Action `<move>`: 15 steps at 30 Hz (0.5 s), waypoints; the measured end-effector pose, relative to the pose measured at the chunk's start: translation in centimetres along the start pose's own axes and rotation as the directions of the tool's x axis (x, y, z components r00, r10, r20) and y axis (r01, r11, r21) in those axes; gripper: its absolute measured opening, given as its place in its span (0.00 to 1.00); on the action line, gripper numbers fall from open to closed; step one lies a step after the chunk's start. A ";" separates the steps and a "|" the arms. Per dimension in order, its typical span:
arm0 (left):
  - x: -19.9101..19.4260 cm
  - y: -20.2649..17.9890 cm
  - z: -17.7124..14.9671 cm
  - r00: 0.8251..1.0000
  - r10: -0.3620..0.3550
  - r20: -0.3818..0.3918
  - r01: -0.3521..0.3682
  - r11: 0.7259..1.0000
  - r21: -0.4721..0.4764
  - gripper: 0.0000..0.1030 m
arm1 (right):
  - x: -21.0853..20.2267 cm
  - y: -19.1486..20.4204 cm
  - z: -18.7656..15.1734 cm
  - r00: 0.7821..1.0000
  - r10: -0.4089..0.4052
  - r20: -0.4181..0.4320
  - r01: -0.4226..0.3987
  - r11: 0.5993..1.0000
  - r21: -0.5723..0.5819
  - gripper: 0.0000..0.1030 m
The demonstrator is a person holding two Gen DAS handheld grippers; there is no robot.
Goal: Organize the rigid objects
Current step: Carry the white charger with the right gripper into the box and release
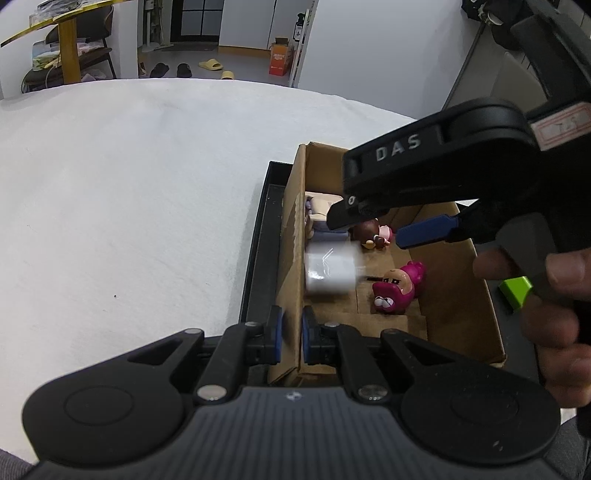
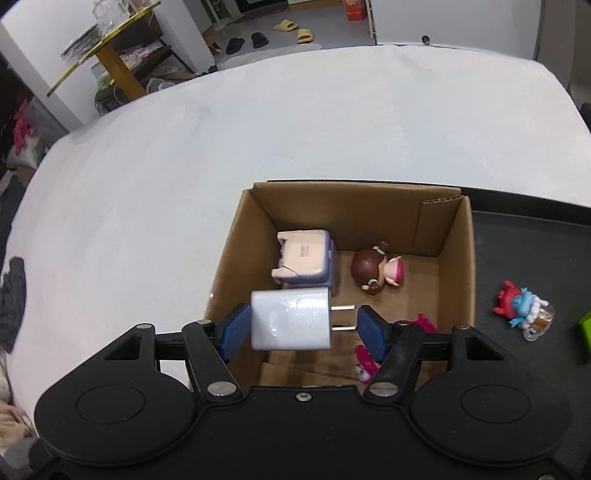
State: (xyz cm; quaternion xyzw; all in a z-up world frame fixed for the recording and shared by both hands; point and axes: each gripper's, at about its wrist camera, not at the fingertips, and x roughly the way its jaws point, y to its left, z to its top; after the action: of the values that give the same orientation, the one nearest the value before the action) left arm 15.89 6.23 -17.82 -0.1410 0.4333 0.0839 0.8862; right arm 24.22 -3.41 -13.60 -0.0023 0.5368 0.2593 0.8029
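The left gripper [image 1: 291,332] sits nearest, its blue pads clamped together on the near side wall of the cardboard box [image 1: 291,236], the card pinched between them. In the right wrist view, the right gripper [image 2: 303,330] hangs over the box's near end with its jaws apart. The white charger [image 2: 290,323] lies sideways between them, prongs pointing at the right pad but short of it. From the left wrist view the charger is blurred and sits below the fingertips, inside the box opening and free of the pads. A hand [image 1: 554,295] grips the right tool's handle.

Deeper in the box lie a pink figure [image 1: 397,286], a brown-haired doll [image 2: 373,271] and a pale lilac block toy [image 2: 304,258] against the left wall. The box stands on a black tray [image 2: 517,258], where a red and blue figure [image 2: 521,308] and a green block [image 2: 585,328] rest well apart from the box.

The tray rests on a table covered by a white cloth [image 2: 258,129], bare and slightly textured. Beyond its far edge is a grey floor with yellow slippers [image 2: 284,26] and dark ones beside them, a yellow-edged side table [image 2: 107,48] at the left, an orange carton [image 1: 280,59] and white walls.
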 end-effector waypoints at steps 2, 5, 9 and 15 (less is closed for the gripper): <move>-0.1 0.1 0.1 1.000 -0.002 0.002 0.002 1.000 -0.004 0.09 | -0.4 0.0 -0.1 1.000 0.013 0.001 -0.013 1.000 0.008 0.63; 0.0 0.0 0.1 1.000 0.000 0.002 0.000 1.000 -0.001 0.09 | -1.3 -0.3 -0.2 1.000 0.007 0.011 -0.007 1.000 0.008 0.63; 0.0 0.0 0.1 1.000 -0.001 0.000 0.001 1.000 -0.003 0.09 | -2.6 -1.5 -0.4 1.000 -0.003 0.023 0.002 1.000 0.023 0.63; 0.1 -0.2 0.1 1.000 0.007 0.000 -0.007 1.000 0.006 0.09 | -4.8 -3.3 -1.2 0.999 -0.014 0.049 0.012 0.999 0.033 0.66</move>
State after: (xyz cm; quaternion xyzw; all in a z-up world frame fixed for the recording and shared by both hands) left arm 16.07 6.10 -17.77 -0.1367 0.4343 0.0859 0.8862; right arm 23.24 -8.62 -10.87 0.0136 0.5209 0.2454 0.8175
